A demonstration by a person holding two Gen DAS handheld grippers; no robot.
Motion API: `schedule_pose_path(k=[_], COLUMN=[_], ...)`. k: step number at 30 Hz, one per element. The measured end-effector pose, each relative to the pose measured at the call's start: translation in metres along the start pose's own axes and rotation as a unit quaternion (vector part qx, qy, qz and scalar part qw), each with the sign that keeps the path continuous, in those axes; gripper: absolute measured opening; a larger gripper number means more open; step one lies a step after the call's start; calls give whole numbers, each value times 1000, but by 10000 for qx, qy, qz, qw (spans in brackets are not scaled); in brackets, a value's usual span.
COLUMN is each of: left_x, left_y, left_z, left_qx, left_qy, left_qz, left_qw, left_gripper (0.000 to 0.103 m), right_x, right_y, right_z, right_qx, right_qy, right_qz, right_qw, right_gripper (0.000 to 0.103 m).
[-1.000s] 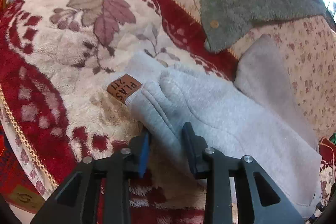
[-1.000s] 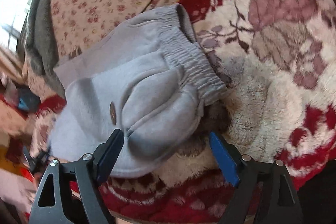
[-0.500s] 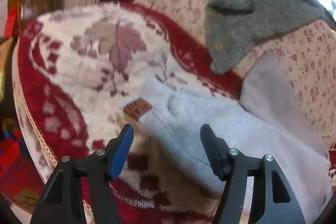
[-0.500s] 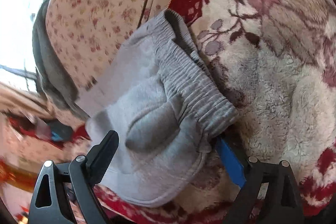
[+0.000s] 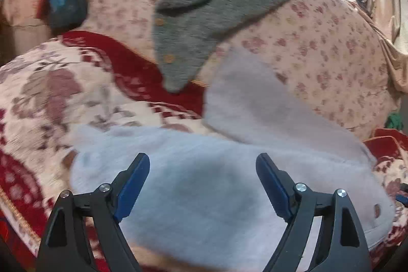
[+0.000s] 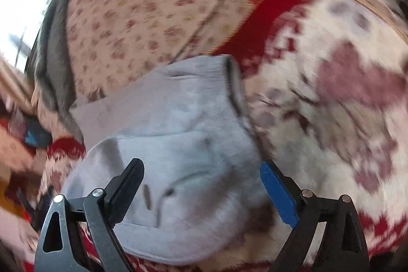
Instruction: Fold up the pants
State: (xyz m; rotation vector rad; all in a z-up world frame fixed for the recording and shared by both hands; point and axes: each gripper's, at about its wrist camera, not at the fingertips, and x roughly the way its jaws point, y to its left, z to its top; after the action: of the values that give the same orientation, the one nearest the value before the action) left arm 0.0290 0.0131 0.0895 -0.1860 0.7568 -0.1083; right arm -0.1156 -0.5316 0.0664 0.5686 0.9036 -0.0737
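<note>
The left gripper [image 5: 202,181] hangs with fingers spread wide over the grey pants [image 5: 209,185], gripping nothing. The pants lie bunched on the red floral blanket [image 5: 51,93]. The right gripper [image 6: 201,182] is equally wide, straddling the folded bundle. Only its view shows the waistband [image 6: 233,88]; only the left's, the buttoned grey cardigan [image 5: 204,17].

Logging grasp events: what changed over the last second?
The left hand-held gripper let go of the grey pants, opened wide and now hovers over them. The right hand-held gripper stayed open; the pants stayed folded on the blanket.
</note>
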Motion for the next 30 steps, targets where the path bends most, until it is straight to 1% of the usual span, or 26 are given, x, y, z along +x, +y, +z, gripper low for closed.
schedule_pose_path(k=[1, 2, 3, 4, 6, 9, 10, 13, 14, 18, 21, 23, 24, 27, 30], left_x=[4, 10, 17, 25, 40, 62, 69, 95, 102, 138, 161, 173, 179, 196, 216], left_y=[-5, -9, -12, -14, -18, -25, -28, -38, -39, -48, -54, -56, -57, -61, -68], left_z=[6, 13, 21, 30, 46, 70, 77, 100, 106, 139, 161, 174, 182, 198, 210], left_qx=[-5, -17, -49, -92, -87, -2, 48, 198, 229, 381, 598, 763, 830, 1034, 1318], left_qy=[36, 106, 181, 244, 354, 426, 467, 593, 621, 684, 701, 652, 607, 598, 746], left_qz=[-106, -250, -387, -447, -542, -584, -658, -792, -782, -647, -580, -556, -485, -456, -456], left_qw=[9999, 9996, 9991, 9987, 9979, 9974, 9967, 9949, 9947, 9948, 9941, 9934, 9935, 9918, 9874], left_gripper=[87, 91, 92, 92, 93, 93, 94, 95, 95, 95, 95, 95, 95, 95, 95], right_x=[4, 12, 17, 23, 40, 65, 75, 102, 116, 154, 175, 186, 189, 200, 214], right_y=[8, 23, 34, 43, 64, 85, 92, 102, 106, 112, 120, 127, 129, 136, 141], right_z=[4, 13, 19, 25, 42, 67, 76, 99, 107, 126, 133, 135, 135, 138, 142], right_qx=[-225, -629, -901, -1180, -1824, -2426, -2615, -3029, -3196, -3579, -3848, -4120, -4236, -4535, -4693], right_qy=[27, 30, 20, 21, 49, 88, 110, 145, 247, 566, 746, 836, 847, 984, 1149], right_qz=[-18, -36, -61, -111, -122, -143, -140, -193, -205, -168, -94, -112, -131, -133, -124], right_qw=[9997, 9980, 9959, 9929, 9831, 9700, 9650, 9527, 9470, 9319, 9199, 9073, 9018, 8857, 8754], right_gripper=[95, 95, 95, 95, 95, 95, 95, 95, 95, 95, 95, 95, 95, 96, 96])
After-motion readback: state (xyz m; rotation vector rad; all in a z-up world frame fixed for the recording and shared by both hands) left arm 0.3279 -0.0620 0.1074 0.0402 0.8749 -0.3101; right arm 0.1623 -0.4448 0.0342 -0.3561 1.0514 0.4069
